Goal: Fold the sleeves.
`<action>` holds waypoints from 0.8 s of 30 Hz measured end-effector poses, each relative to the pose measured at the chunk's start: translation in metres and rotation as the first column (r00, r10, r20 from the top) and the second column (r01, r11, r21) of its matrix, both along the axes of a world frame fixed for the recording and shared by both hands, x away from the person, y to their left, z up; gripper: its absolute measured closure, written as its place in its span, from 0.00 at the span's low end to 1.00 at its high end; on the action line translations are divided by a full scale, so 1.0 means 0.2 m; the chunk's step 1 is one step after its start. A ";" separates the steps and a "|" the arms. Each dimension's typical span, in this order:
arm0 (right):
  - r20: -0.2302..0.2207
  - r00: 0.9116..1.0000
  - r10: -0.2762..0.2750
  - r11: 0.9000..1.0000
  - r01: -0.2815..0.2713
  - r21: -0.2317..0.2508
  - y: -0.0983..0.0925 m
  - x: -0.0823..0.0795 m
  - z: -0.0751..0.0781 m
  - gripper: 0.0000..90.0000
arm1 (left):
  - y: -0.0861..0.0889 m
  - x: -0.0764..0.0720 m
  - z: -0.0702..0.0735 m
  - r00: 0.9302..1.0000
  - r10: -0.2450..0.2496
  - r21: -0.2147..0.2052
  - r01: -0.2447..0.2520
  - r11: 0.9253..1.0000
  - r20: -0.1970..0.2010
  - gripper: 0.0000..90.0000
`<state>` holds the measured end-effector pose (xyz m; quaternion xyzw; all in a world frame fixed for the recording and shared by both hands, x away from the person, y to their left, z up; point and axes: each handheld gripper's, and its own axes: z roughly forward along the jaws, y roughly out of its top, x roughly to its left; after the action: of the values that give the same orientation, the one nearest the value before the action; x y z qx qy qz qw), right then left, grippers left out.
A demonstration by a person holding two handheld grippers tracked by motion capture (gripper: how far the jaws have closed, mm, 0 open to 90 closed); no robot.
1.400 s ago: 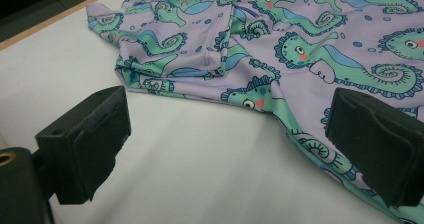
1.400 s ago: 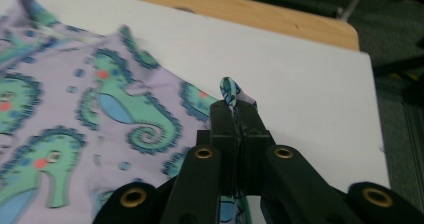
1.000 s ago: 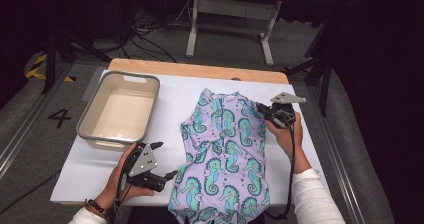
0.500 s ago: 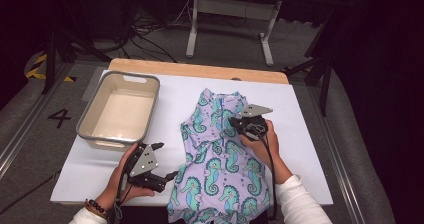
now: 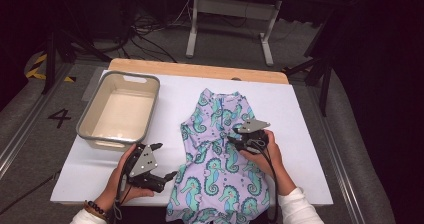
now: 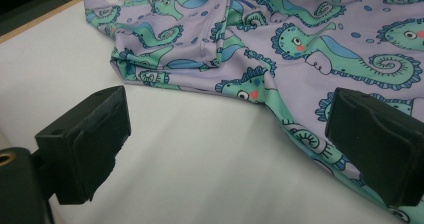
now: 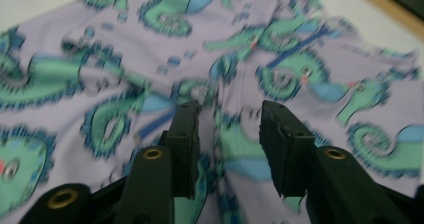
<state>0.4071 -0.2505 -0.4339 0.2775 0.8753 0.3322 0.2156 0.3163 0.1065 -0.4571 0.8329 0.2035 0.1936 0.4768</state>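
in the upper left of the high view a grey rectangular plastic bin (image 5: 119,111) sits on the white table cover (image 5: 310,114), its pale inside bare, its long side running up and down the frame with a slight lean. below it, at the lower left, the left gripper (image 5: 165,160) lies in the person's left hand (image 5: 115,184) with its jaws spread wide and nothing between them, pointing right toward the cloth's near left edge; in the left gripper view the hem lies just beside the right-hand jaw. in the middle of the frame the lilac sleeveless garment with teal seahorse print (image 5: 220,159) lies flat, its long axis running from the collar at upper centre down to the bottom edge, where the lower part hangs over the table's near side. right of centre the right gripper (image 5: 234,140) is low over the garment's middle, its jaws having just been opening; they stand partly apart, fabric beneath them, not pinched.
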 end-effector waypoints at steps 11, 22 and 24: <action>-0.047 0.998 -0.033 0.999 0.033 0.004 -0.13 -0.01 -0.10 0.84 | -0.01 0.00 -0.01 1.000 -0.007 0.014 0.008 1.000 -0.011 0.06; -0.044 0.999 -0.026 0.999 0.028 0.040 -0.16 -0.04 -0.06 0.97 | -0.01 0.00 -0.01 1.000 -0.011 0.014 0.011 1.000 -0.011 0.07; -0.039 0.999 -0.019 0.999 0.021 0.046 -0.17 -0.05 -0.03 0.97 | -0.01 0.00 -0.01 1.000 -0.012 0.020 0.012 1.000 -0.008 0.07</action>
<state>0.3966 -0.2837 -0.4408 0.2977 0.8684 0.3450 0.1955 0.3163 0.1039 -0.4582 0.8394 0.1986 0.1897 0.4690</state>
